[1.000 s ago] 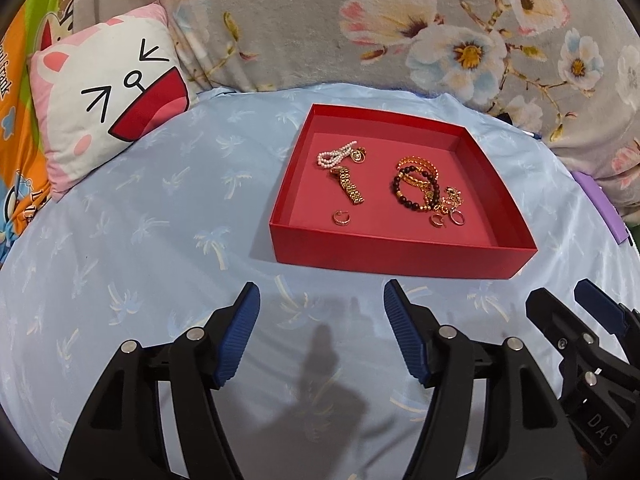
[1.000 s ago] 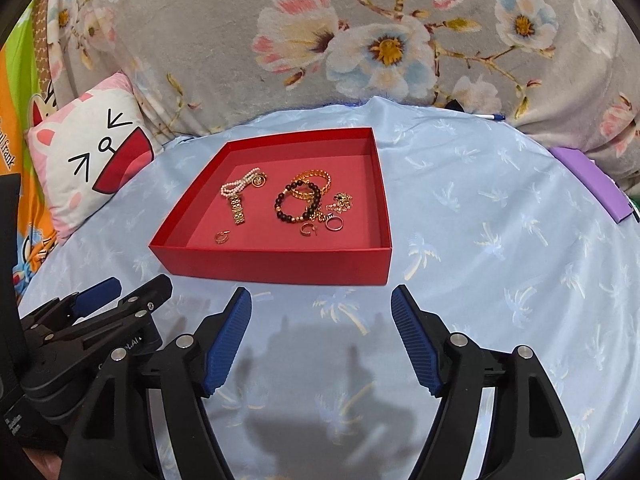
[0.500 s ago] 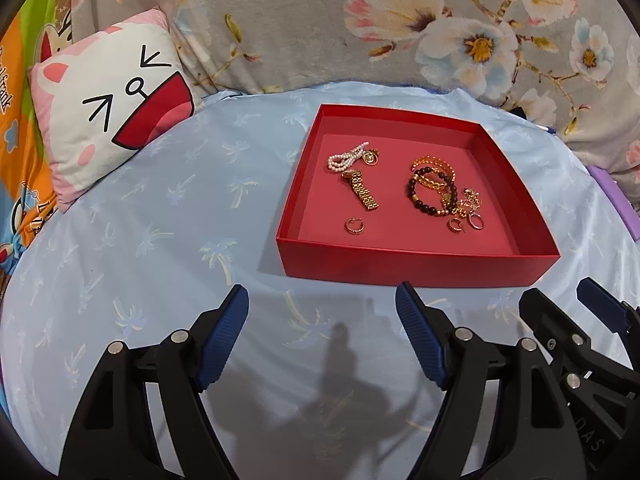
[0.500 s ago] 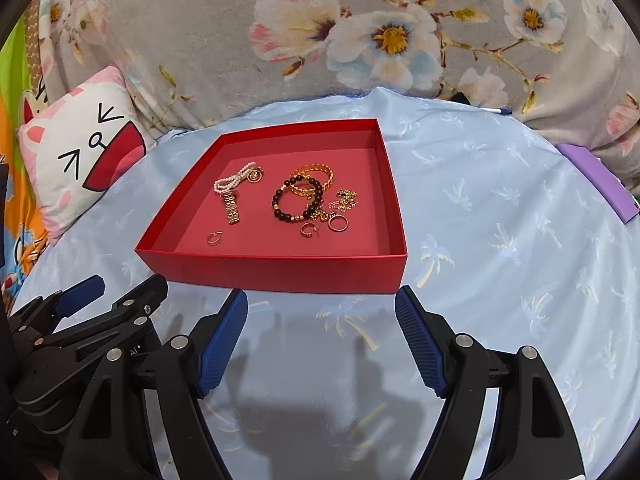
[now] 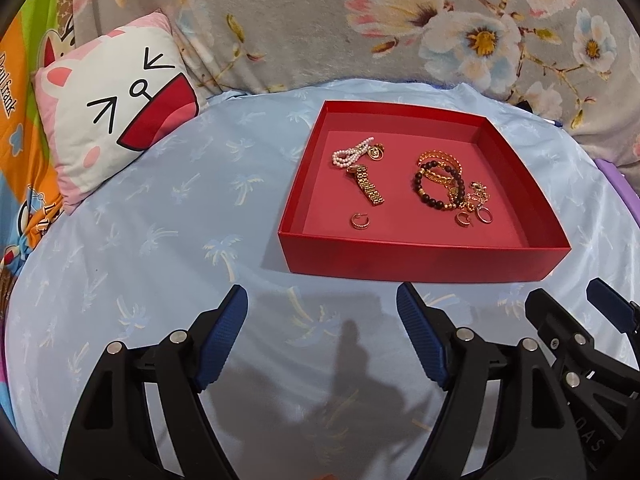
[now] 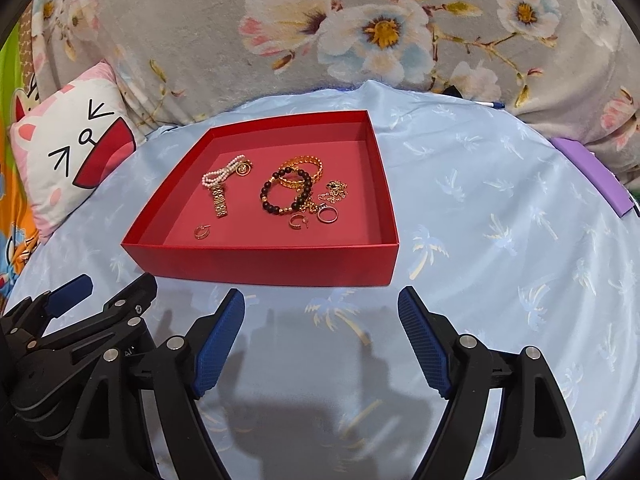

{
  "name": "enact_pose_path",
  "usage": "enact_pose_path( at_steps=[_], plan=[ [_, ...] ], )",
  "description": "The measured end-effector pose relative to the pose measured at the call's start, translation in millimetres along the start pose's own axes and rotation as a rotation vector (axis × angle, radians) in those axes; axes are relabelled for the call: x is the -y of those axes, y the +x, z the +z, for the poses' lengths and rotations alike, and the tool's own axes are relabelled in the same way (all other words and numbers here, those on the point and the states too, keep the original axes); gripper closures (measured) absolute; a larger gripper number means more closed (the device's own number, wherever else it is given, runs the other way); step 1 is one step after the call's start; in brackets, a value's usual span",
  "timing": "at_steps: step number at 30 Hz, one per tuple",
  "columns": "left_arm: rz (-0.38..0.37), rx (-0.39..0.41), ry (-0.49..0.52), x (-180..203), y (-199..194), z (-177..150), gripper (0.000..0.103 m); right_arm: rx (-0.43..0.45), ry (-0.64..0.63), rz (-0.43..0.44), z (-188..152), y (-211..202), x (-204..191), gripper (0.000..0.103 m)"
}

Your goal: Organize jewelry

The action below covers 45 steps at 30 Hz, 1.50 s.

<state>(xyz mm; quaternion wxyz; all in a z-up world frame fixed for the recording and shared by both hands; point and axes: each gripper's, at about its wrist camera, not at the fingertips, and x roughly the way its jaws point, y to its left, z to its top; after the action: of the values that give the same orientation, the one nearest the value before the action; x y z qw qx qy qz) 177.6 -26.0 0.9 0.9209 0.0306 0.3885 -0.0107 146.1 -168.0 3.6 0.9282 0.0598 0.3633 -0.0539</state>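
Note:
A shallow red box sits on the light blue palm-print sheet. Inside lie a pearl bracelet, a gold watch-band link strap, a dark bead bracelet over gold chain bracelets, a gold chain tangle, and small rings. My left gripper is open and empty, in front of the box. My right gripper is open and empty, beside the left one.
A cat-face pillow leans at the left. A floral grey blanket rises behind the sheet. A purple flat object lies at the right edge, with a pen near the blanket.
Both grippers have risen and tilted slightly, so the box sits lower and nearer in each view. Nothing was grasped; the jewelry has not moved.

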Motion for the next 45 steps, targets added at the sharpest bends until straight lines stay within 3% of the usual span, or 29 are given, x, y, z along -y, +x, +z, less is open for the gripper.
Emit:
enact_pose_path(
  at_steps=[45],
  plan=[
    [0.026,0.006,0.006,-2.1,-1.4,-0.4,0.029,0.002,0.0,-0.003,-0.3,-0.3,1.6,0.026]
  ],
)
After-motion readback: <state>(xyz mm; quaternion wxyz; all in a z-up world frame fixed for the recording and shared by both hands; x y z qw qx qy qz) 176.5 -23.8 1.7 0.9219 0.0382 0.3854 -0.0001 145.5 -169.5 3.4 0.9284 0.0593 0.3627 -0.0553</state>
